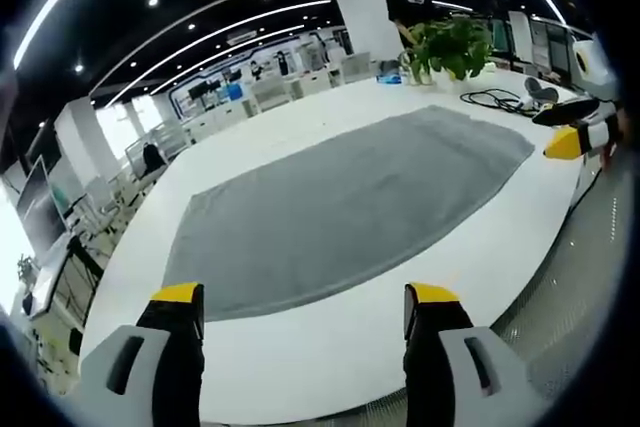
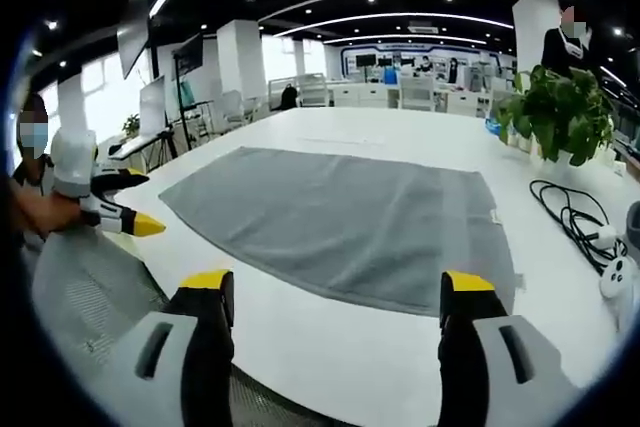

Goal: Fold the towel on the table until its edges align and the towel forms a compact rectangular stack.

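Yellow-tipped jaws of the left gripper (image 1: pixel 305 309) and the right gripper (image 2: pixel 338 297) stand wide apart, holding nothing, above the near table edge. Beyond them the grey rectangular cloth towel (image 1: pixel 350 202) lies spread flat, unfolded, on the white table (image 1: pixel 300 377).

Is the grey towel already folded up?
No, the grey towel lies spread flat in one layer on the white table, with no fold in it.

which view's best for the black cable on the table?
Right gripper view: the black cable loops clearly on the white table, right of the grey towel, below the plant. Left gripper view shows it small and distant beyond the towel's far corner.
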Demonstrator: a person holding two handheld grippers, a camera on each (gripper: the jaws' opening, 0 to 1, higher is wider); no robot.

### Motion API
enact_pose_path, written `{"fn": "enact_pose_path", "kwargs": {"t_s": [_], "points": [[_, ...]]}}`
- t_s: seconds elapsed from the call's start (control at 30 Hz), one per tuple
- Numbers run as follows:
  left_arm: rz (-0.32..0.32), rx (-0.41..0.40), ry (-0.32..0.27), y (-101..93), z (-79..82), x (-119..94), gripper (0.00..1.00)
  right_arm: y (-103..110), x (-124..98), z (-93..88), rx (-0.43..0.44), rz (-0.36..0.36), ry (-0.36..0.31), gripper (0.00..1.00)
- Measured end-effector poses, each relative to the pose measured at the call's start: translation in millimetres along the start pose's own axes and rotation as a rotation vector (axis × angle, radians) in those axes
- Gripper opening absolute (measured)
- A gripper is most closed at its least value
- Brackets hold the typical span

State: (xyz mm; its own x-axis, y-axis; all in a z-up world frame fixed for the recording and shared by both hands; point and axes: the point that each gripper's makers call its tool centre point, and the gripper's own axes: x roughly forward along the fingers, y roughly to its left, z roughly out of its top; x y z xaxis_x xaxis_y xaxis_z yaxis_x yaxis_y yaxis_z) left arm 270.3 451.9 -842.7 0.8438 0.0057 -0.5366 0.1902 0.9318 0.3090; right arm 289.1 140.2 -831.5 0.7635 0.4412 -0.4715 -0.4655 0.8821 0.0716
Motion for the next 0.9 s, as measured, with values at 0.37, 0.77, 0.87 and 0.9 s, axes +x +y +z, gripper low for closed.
{"fn": "enact_pose_path", "kwargs": {"t_s": [0.37, 0.77, 0.87, 0.9], "points": [[-0.005, 0.005, 0.001, -1.5, 0.5, -0.3, 0.83, -3.8, -0.3, -1.0, 0.011, -0.016, 0.005, 0.84], [-0.009, 0.001, -0.012, -1.8, 2.7, 0.0, 0.82, -1.0, 0.4, -4.3, 0.003, -0.007, 0.024, 0.83], [-0.011, -0.003, -0.016, -1.5, 2.9, 0.3, 0.82, -0.8, 0.5, -4.6, 0.001, -0.007, 0.026, 0.83], [-0.012, -0.003, -0.014, -1.6, 2.5, 0.4, 0.82, -0.6, 0.6, -4.5, -0.001, -0.006, 0.025, 0.83]]}}
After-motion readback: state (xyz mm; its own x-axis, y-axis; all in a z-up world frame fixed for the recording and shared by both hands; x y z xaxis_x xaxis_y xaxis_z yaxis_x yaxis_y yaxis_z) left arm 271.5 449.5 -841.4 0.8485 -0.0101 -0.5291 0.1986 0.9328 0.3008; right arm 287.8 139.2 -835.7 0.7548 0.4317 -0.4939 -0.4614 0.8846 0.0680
